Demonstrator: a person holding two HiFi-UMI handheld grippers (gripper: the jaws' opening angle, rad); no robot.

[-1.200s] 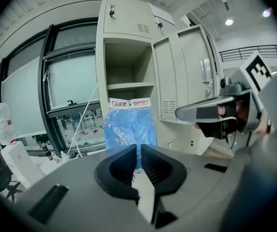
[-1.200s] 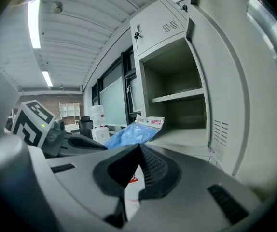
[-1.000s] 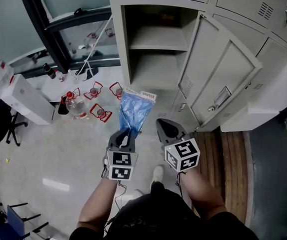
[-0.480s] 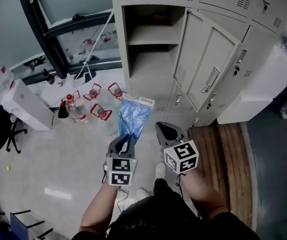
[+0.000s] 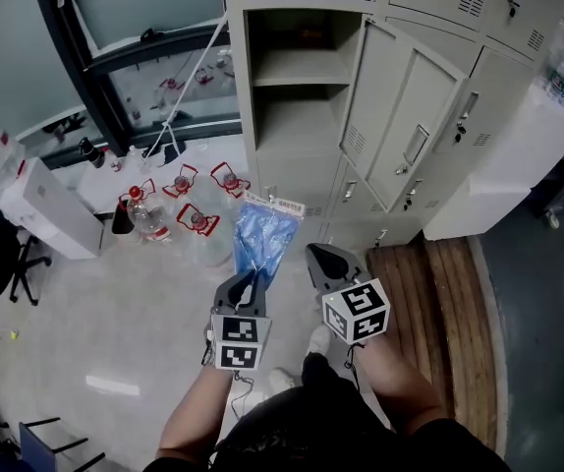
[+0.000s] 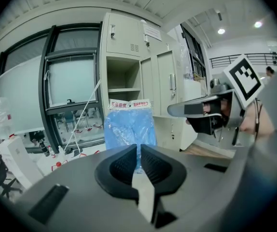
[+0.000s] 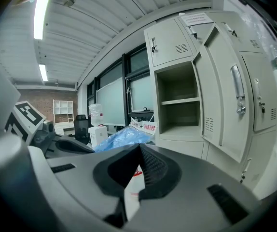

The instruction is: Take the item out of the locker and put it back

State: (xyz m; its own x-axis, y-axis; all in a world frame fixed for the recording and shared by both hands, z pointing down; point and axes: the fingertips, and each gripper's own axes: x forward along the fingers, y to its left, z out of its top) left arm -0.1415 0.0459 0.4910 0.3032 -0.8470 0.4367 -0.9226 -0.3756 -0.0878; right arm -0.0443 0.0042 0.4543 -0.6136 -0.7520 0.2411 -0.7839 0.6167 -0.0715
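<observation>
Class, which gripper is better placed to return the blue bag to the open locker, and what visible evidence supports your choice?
Left. The left gripper is clamped on the blue bag, facing the open locker. The right gripper is shut on nothing.

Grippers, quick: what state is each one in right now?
Left gripper: jaws closed on the blue plastic bag.
Right gripper: jaws closed, nothing between them.

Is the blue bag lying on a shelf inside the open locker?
No, the blue bag is pinched in the left tongs and held out in front of the open locker, above the floor.
</observation>
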